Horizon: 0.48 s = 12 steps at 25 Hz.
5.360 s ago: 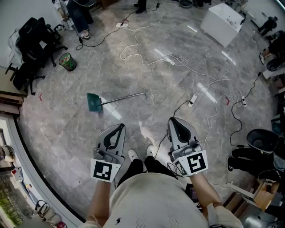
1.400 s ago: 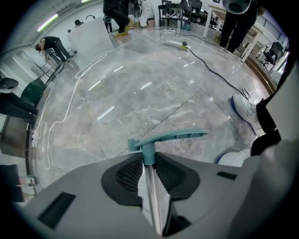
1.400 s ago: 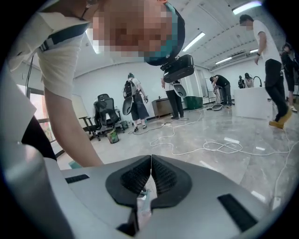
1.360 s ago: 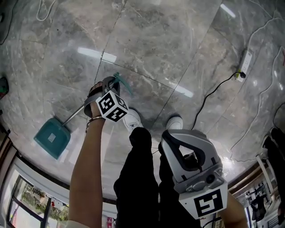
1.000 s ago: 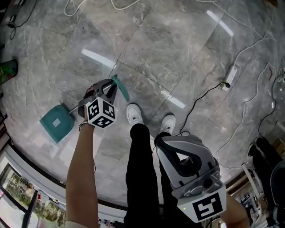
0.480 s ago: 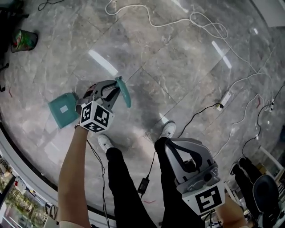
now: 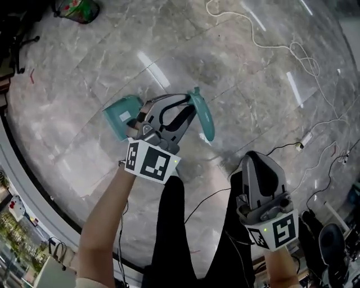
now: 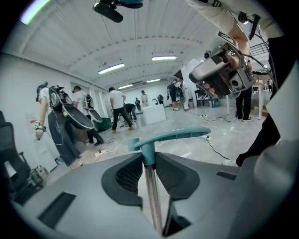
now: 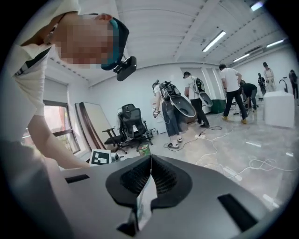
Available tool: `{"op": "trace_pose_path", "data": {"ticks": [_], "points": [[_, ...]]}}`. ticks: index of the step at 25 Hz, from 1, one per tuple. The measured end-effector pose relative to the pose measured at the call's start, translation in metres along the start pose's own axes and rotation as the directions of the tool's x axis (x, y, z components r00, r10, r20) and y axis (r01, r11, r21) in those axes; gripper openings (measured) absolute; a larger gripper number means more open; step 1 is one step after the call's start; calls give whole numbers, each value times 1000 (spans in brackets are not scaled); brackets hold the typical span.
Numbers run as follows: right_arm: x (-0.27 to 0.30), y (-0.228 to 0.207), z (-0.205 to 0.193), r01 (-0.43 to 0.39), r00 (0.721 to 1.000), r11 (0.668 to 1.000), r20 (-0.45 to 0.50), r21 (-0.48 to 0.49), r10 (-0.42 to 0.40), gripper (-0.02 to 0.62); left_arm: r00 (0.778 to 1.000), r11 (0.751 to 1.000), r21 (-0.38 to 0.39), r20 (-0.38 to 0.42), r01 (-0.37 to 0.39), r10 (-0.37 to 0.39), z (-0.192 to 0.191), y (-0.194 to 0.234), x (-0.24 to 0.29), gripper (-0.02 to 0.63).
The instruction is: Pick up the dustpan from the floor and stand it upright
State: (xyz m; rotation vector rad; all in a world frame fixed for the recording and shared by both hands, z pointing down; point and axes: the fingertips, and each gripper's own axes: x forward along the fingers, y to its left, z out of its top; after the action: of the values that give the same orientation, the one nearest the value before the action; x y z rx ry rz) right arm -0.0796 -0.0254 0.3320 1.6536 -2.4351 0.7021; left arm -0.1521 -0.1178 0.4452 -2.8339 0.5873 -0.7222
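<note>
The dustpan has a teal pan [image 7: 120,115], a thin metal pole and a teal T-shaped grip [image 7: 202,112]. My left gripper [image 7: 180,109] is shut on the pole just below the grip, and its body hides most of the pole in the head view. In the left gripper view the pole [image 8: 150,191] runs up between the pads to the grip [image 8: 173,137], in front of my left gripper [image 8: 148,158]. My right gripper [image 7: 254,162] hangs apart at the lower right. In its own view my right gripper [image 9: 150,158] has its tips touching and nothing between them.
The grey stone floor [image 7: 242,73] carries white cables [image 7: 270,39], a power strip [image 7: 306,138] and a black cable [image 7: 209,197]. A green bin [image 7: 79,8] stands at the top left. A window sill [image 7: 22,185] edges the left. People and an office chair [image 9: 133,123] stand further off.
My left gripper has risen towards the camera with the dustpan in it, and the pan has come up along with it. My right gripper has shifted right and now looks smaller.
</note>
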Motion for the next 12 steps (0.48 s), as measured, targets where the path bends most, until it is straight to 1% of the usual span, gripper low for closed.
{"op": "trace_pose_path", "data": {"ticks": [3, 6, 9, 12], "points": [[30, 63, 9, -47, 999, 999, -5, -23, 47, 17, 997, 998, -36, 50, -56, 58, -5, 30, -61, 97], [49, 117, 16, -93, 996, 994, -10, -56, 92, 17, 988, 989, -79, 86, -124, 130, -17, 56, -120, 97], [61, 157, 16, -135, 991, 987, -14, -86, 134, 17, 977, 980, -66, 83, -190, 195, -33, 76, -174, 97], [72, 182, 4, -156, 988, 982, -38, -106, 152, 17, 959, 961, -99, 96, -257, 266, -53, 95, -214, 97]]}}
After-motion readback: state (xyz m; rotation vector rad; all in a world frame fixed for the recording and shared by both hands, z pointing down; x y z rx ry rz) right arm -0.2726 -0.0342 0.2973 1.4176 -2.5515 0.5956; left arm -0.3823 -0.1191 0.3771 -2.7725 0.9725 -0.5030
